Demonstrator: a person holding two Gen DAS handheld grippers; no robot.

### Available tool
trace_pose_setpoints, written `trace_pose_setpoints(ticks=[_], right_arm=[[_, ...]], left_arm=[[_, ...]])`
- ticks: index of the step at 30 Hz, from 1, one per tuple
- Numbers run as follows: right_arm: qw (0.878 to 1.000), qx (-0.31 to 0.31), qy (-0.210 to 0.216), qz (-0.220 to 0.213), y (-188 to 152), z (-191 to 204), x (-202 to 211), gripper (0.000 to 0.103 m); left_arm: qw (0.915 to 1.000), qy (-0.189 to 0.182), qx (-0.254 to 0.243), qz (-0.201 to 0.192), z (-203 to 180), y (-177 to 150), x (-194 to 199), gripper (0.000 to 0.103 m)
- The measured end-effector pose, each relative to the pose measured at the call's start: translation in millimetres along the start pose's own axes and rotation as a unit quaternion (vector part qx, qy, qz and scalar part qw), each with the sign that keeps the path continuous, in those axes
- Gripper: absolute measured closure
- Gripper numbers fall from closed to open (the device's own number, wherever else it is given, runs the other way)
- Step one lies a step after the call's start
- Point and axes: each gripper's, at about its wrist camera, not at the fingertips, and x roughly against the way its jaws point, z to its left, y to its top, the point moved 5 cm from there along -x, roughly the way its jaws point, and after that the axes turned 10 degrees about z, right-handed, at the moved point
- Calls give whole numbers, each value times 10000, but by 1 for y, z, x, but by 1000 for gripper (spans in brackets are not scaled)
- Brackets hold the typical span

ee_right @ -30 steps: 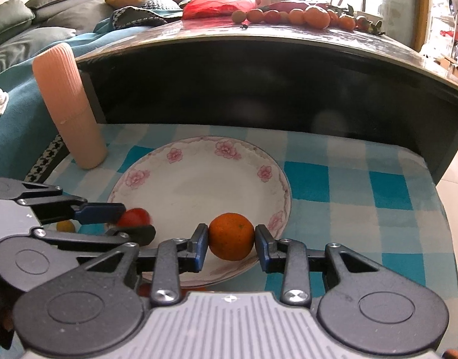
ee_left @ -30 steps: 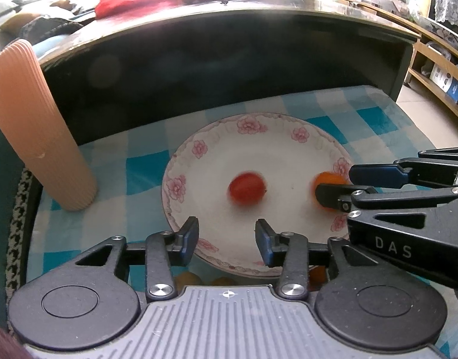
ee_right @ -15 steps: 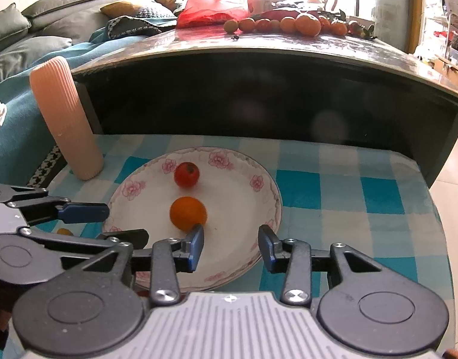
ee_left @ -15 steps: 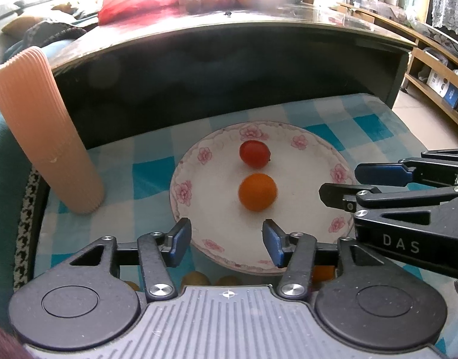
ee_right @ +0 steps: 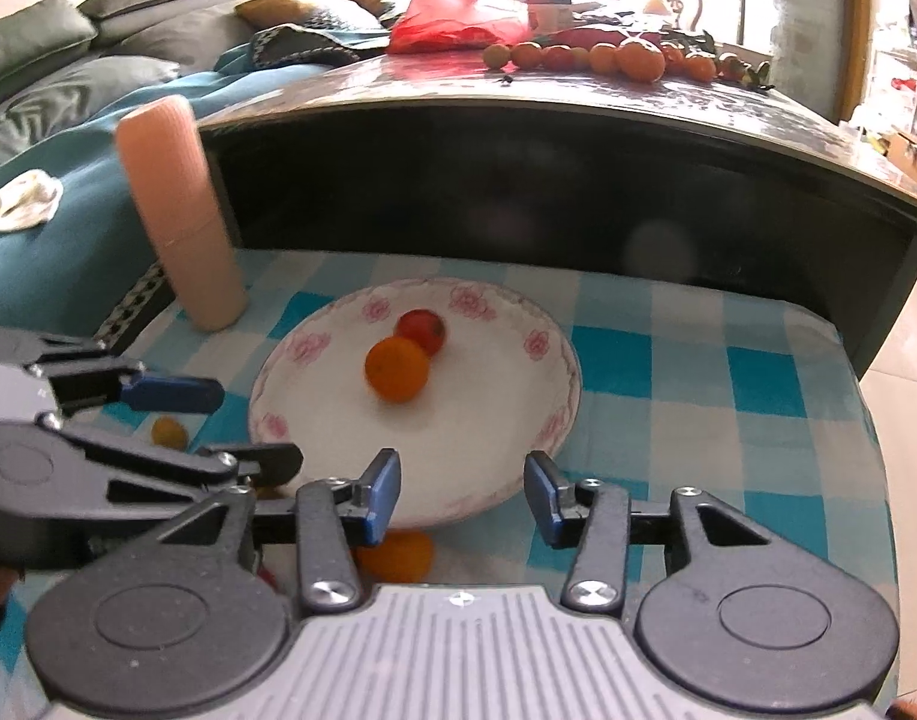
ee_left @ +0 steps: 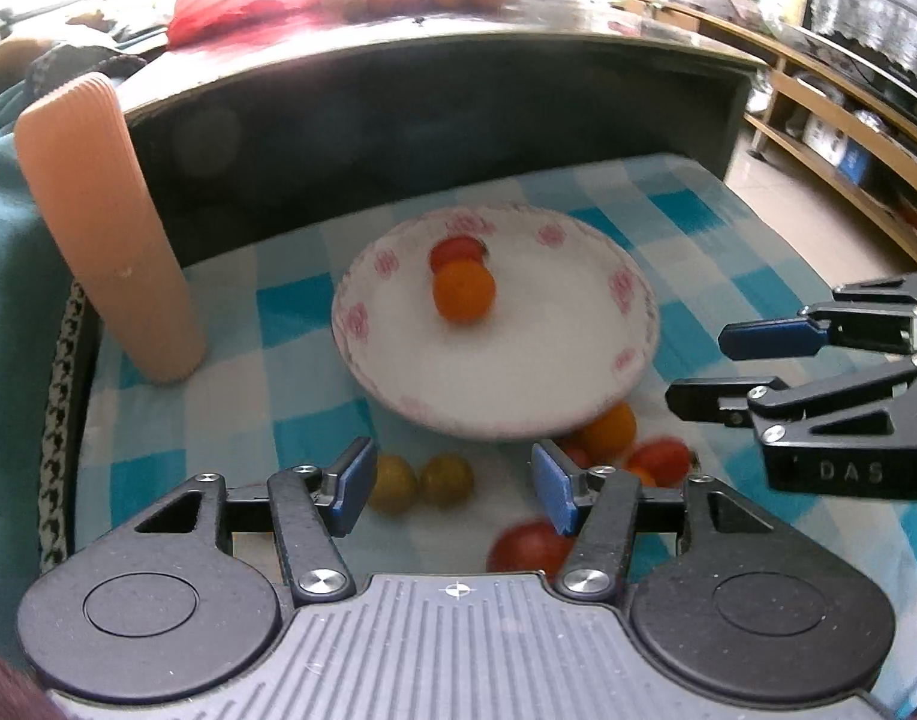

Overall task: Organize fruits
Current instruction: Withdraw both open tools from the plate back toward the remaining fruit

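Both claws have pulled back from the plate (ee_left: 632,324) since a moment ago, so more of the checked cloth (ee_left: 698,222) shows now. The orange (ee_left: 464,298), which the right claw was holding a second ago, now sits in the plate. It touches the red tomato (ee_left: 455,252) just behind it.

The left claw (ee_left: 452,489) is wide open and holds nothing. Its blue tips hang over the cloth on the near side of the plate. Two small yellow fruits (ee_left: 419,482) lie side by side on the cloth between those tips. A red tomato on the cloth (ee_left: 527,549) lies close to the right tip. More loose fruit, orange and red (ee_left: 629,444), sits by the near edge of the plate.

The right claw (ee_right: 461,489) is open too, with nothing in it. Its tips are over the near rim of the plate. An orange fruit (ee_right: 398,555) lies on the cloth just under its left tip.

A tall pink ribbed tube (ee_right: 182,216) stands on the cloth to the left of the plate, apart from it. Behind the cloth is a dark table (ee_right: 578,108). On top of it is a row of more fruit (ee_right: 608,57) and a red bag (ee_right: 452,18).
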Motion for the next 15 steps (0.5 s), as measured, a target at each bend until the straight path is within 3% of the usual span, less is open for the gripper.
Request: trace_pose_setpoints(ticks=[8,15], right_arm=[[9991,236,135,318,-35,0,7,43],[9968,550,232,532,-46,8,0,43]], left_arm=[[9989,-180,-417,91,-14,-23,5,36],[9975,-283,-609,240,-18,-33,-5,36]])
